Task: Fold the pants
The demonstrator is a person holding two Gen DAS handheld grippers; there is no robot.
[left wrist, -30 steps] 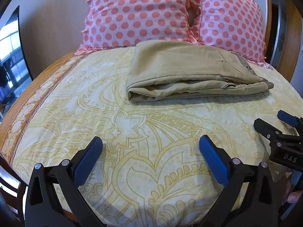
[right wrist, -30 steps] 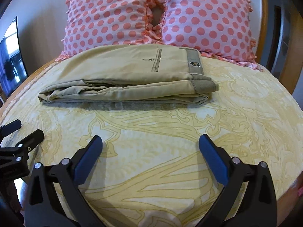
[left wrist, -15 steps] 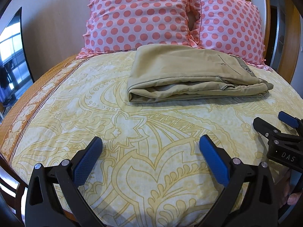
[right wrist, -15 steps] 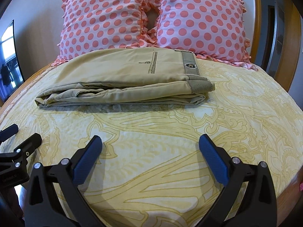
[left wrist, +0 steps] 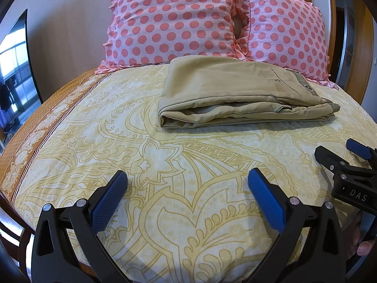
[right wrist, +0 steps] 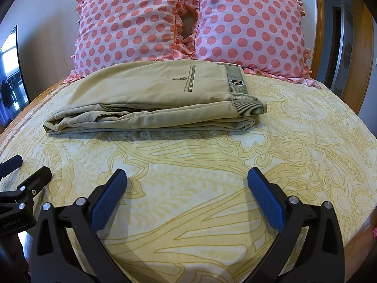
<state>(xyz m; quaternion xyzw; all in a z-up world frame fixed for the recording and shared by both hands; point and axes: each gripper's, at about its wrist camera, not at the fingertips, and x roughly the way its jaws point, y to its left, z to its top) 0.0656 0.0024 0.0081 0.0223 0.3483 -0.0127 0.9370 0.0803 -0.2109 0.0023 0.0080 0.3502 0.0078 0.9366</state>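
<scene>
A bed covered by a pale yellow bedspread (left wrist: 146,146) with a swirling golden leaf pattern fills both views, with an orange-brown patterned border running along its left side. Two pink pillows with coral polka dots and ruffled edges stand upright side by side against the headboard, the left pillow (right wrist: 127,23) touching the right pillow (right wrist: 249,21). A dark screen (left wrist: 14,75) leans by the wall at far left, and a wooden door frame curves along the right edge. One pair of khaki cotton pants (right wrist: 150,99) lies folded into a flat rectangle just in front of the pillows, its ribbed grey waistband and small badge at the right end (a buttoned back pocket faces up). Nothing lies between the pants and the two grippers. The left gripper (left wrist: 187,188) and the right gripper (right wrist: 187,188), each black with blue padded fingers, hover near the foot of the bed, well apart from the pants, jaws spread wide and holding nothing.
</scene>
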